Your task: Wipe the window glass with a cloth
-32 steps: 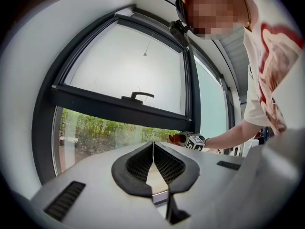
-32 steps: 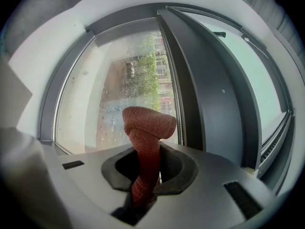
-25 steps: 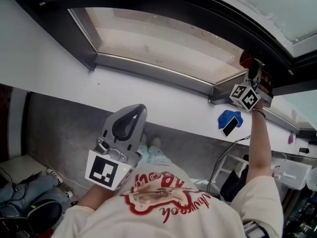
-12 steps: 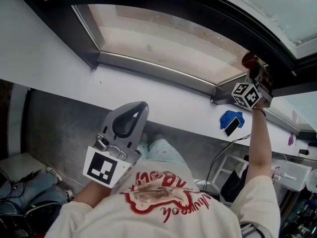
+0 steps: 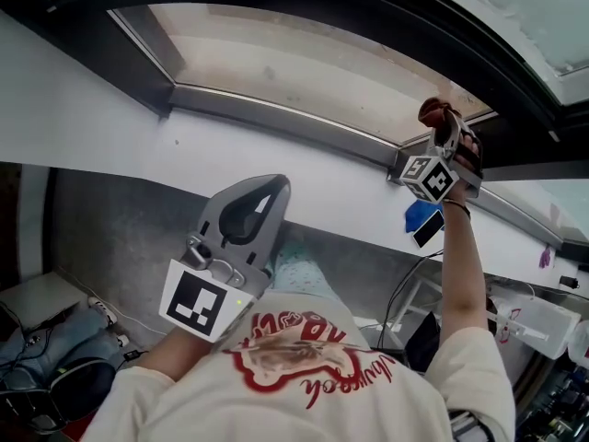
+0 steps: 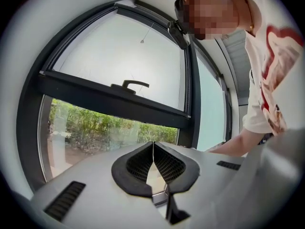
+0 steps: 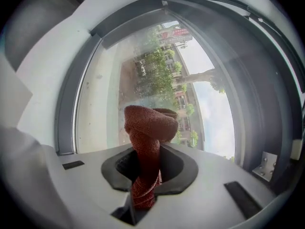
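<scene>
We have slid our right gripper (image 5: 443, 133) and its red cloth (image 5: 433, 111) leftward along the window glass (image 5: 276, 63). It sat up and right of the blue object (image 5: 420, 217) before, and now sits directly above it.

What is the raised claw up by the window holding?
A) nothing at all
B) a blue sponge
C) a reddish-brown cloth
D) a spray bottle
C: the right claw is shut on a bunched reddish-brown cloth in front of the window glass, while the left claw is shut with nothing in it.
</scene>
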`<state>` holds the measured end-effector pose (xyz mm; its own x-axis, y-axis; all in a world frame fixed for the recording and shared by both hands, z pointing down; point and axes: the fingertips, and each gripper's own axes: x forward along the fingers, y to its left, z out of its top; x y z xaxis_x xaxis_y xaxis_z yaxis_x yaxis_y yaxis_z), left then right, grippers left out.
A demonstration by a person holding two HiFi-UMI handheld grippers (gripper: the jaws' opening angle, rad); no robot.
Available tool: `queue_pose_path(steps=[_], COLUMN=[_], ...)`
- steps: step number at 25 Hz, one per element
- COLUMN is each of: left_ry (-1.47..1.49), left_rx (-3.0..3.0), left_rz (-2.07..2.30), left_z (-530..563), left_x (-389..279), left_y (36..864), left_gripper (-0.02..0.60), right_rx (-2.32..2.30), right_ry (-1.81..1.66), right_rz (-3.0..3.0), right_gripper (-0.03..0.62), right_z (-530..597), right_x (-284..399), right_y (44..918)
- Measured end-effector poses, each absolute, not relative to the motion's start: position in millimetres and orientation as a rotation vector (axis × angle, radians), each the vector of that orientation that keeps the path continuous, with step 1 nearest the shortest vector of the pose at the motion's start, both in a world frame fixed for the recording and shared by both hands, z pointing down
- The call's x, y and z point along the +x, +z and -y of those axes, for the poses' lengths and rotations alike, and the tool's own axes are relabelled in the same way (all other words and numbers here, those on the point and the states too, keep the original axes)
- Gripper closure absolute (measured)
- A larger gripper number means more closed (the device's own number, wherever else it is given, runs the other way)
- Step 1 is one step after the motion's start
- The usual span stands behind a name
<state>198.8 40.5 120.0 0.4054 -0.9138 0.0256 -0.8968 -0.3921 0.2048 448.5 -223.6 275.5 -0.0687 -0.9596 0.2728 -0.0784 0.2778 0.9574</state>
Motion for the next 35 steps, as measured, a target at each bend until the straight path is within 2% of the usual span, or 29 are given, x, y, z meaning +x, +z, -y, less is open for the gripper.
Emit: queue_pose_path(steps=[16,28,35], left_ry=[-0.084,-0.011,-0.065], left_rx=[2.438,2.413,2.366], left_rz=[1.799,1.713,1.7], left_z=[-26,4,11], left_x=[227,229,227], left_y=[111,136,137], left_gripper=[0.56,0.56,0.56], right_rx=[1.067,1.03,1.026], right_ry=[-1.04,-0.961,-0.929], right_rz=[1.511,1.557,1.576], right_gripper=[0.522,0.522,0.522], right_z=[220,226,226], right_x=[447,439,439], right_y=[320,369,389])
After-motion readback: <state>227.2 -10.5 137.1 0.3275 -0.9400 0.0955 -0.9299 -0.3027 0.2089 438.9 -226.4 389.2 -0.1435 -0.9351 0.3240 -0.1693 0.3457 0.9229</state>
